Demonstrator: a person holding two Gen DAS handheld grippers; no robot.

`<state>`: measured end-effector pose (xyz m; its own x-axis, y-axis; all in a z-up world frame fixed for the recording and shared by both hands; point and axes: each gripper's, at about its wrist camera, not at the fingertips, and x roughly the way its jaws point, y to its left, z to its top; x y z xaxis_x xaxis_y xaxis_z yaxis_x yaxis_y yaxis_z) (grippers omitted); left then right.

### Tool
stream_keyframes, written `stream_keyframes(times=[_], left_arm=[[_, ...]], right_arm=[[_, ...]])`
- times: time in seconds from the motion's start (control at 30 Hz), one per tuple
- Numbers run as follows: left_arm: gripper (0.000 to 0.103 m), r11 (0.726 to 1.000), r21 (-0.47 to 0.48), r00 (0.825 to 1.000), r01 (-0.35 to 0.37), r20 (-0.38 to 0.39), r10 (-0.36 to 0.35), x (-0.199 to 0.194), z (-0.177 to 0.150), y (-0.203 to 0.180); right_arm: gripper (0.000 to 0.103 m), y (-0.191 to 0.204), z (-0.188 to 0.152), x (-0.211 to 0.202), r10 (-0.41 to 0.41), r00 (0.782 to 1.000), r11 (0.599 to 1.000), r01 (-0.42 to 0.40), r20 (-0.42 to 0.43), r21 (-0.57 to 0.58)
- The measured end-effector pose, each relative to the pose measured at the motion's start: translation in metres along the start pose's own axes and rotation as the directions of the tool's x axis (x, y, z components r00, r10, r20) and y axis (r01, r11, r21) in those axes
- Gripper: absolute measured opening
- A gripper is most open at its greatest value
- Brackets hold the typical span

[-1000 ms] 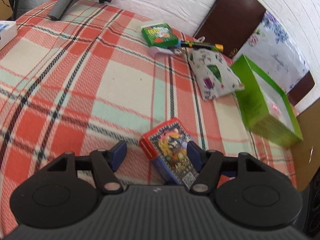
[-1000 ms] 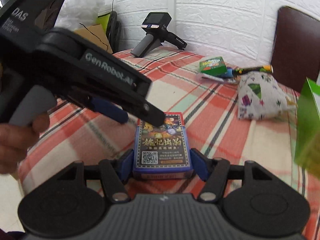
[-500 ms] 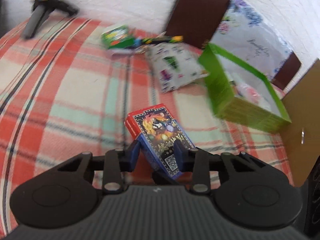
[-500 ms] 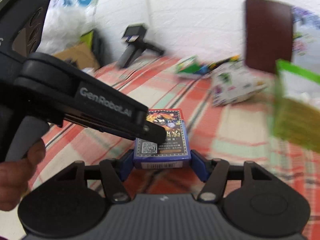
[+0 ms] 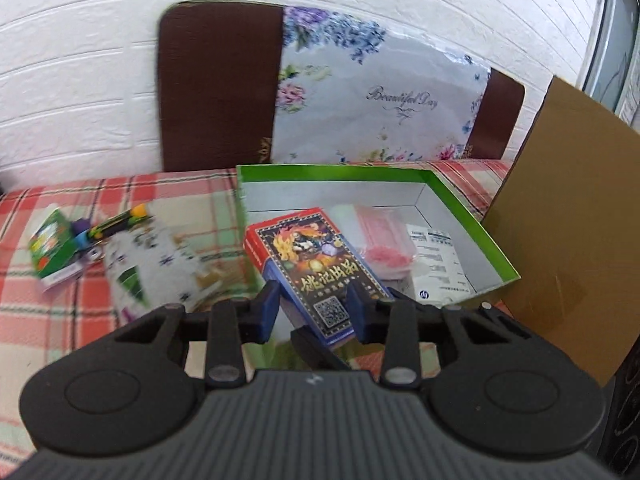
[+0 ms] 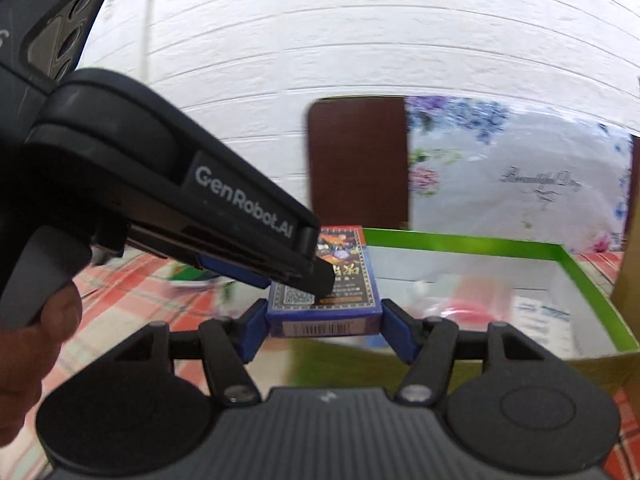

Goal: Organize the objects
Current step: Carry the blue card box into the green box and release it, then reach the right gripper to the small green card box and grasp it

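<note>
A card box with a red end and blue sides is held in the air by both grippers. My left gripper is shut on it. My right gripper is shut on its blue barcode end. The box hangs over the near left edge of an open green box, also seen in the right wrist view. The left gripper's body crosses the right wrist view and covers part of the card box.
The green box holds a pink packet and a white leaflet. On the plaid cloth lie a patterned pouch, a small green box and a pen. A cardboard panel stands right; a chair back behind.
Both grippers lifted the card box off the cloth and carried it right, to over the green box's edge. The left gripper closed on it during the move.
</note>
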<state>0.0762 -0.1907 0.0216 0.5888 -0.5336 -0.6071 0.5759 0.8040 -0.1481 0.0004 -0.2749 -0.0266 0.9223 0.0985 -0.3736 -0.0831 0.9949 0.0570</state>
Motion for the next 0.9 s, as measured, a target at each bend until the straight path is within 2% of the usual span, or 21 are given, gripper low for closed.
stream_keyframes(times=[0.1, 0.2, 0.27, 0.33, 0.43, 0.5, 0.63, 0.9], left_arm=[[0.032, 1.000, 0.029, 1.000, -0.002, -0.012, 0.002, 0.022, 0.007, -0.010], [0.035, 0.998, 0.049, 0.999, -0.025, -0.029, 0.026, 0.038, 0.013, -0.016], [0.037, 0.992, 0.090, 0.995, -0.090, -0.030, 0.093, 0.048, 0.015, -0.019], [0.037, 0.983, 0.117, 0.988, -0.143, -0.041, 0.149, 0.053, 0.014, -0.019], [0.040, 0.980, 0.115, 0.985, -0.160, -0.045, 0.166, 0.045, 0.011, -0.015], [0.051, 0.975, 0.127, 0.981, -0.185, -0.033, 0.190, 0.039, 0.008, -0.015], [0.051, 0.972, 0.116, 0.977, -0.204, -0.037, 0.209, 0.028, 0.001, -0.013], [0.051, 0.973, 0.080, 0.975, -0.215, -0.045, 0.219, 0.003, -0.019, -0.011]], right_arm=[[0.060, -0.016, -0.002, 0.020, -0.025, 0.999, 0.999, 0.026, -0.020, 0.025], [0.061, -0.019, -0.004, 0.041, -0.038, 0.999, 0.999, 0.039, -0.032, 0.017], [0.062, -0.016, -0.005, 0.056, -0.068, 0.997, 0.997, 0.067, -0.041, -0.031], [0.064, -0.019, -0.004, 0.059, -0.089, 0.995, 0.996, 0.088, -0.048, -0.022], [0.067, -0.026, -0.005, 0.045, -0.079, 0.997, 0.997, 0.079, -0.024, -0.002], [0.068, -0.027, -0.008, 0.034, -0.085, 0.996, 0.996, 0.085, -0.018, 0.001], [0.068, -0.030, -0.017, 0.009, -0.092, 0.996, 0.994, 0.092, -0.006, 0.059], [0.068, -0.025, -0.015, -0.017, -0.087, 0.996, 0.993, 0.089, -0.022, 0.084]])
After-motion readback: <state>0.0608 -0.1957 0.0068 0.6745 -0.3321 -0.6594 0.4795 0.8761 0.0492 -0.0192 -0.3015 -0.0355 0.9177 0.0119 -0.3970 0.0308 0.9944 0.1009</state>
